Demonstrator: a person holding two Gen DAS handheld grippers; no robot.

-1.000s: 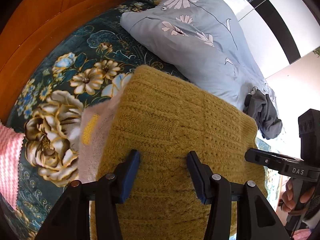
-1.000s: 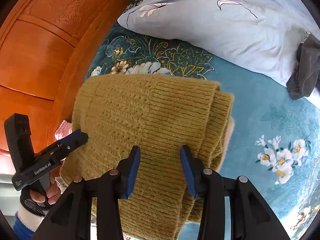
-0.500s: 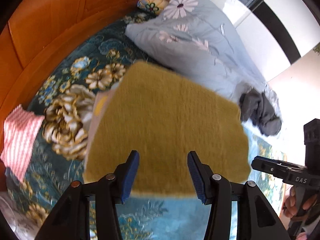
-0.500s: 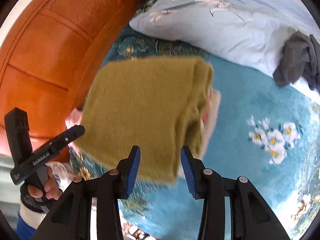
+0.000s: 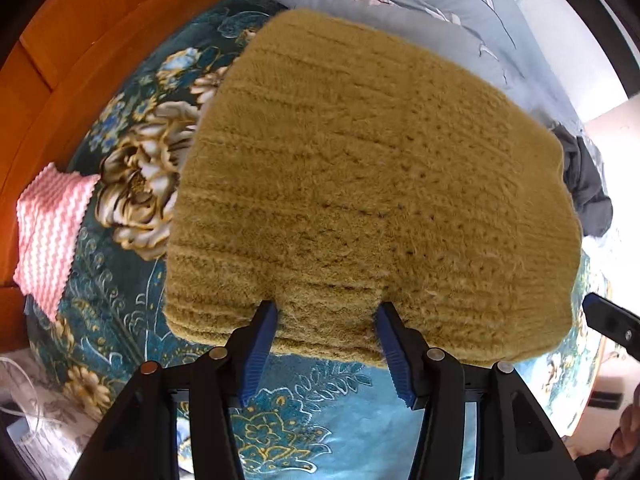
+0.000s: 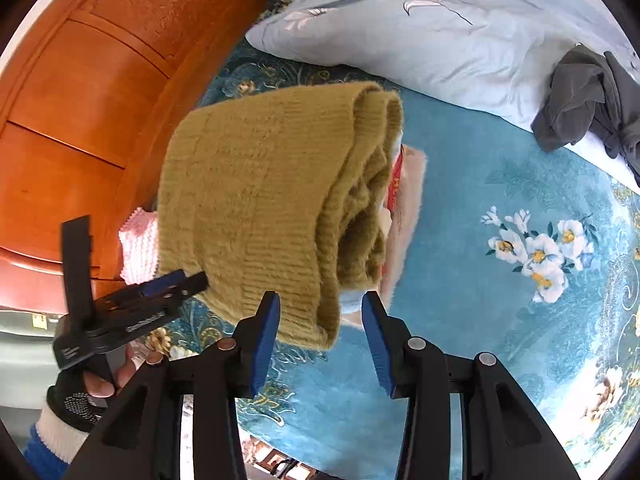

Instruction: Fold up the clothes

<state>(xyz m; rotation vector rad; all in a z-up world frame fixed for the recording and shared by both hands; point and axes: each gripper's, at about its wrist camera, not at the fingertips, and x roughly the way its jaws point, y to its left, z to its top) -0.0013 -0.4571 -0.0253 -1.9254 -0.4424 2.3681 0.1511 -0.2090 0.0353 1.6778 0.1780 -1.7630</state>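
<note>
A folded mustard-yellow sweater (image 5: pixel 372 192) lay on the bed (image 6: pixel 500 280), on the teal flowered bedspread, and everything else is placed from it here. It rested on top of a pale pinkish folded garment (image 6: pixel 408 216), whose edge peeked out along the sweater's right side in the right wrist view.

The left tongs (image 5: pixel 327 344) pointed at the sweater's near edge, with the blue fingers (image 5: pixel 260 344) spread wide, one on each side of a bulge of knit at the hem. The fingers stood at the sweater's edge without pinching it, so they held nothing. In the right wrist view the same tool reached in from the sweater's lower left, held in a gloved hand (image 6: pixel 80 392), tips at the knit's corner.

The right tongs (image 6: pixel 320 332) hovered just short of the sweater's near right corner, fingers (image 6: pixel 266 336) likewise wide apart and gripping nothing, with the stacked folds showing between them.

Beyond the sweater's far edge lay a pale blue flowered duvet (image 6: pixel 440 28), and a dark grey garment (image 6: pixel 580 100) sat crumpled to its far right. A pink-and-white zigzag cloth (image 5: pixel 52 236) lay to the sweater's left, against the orange wooden headboard (image 6: pixel 80 100).
</note>
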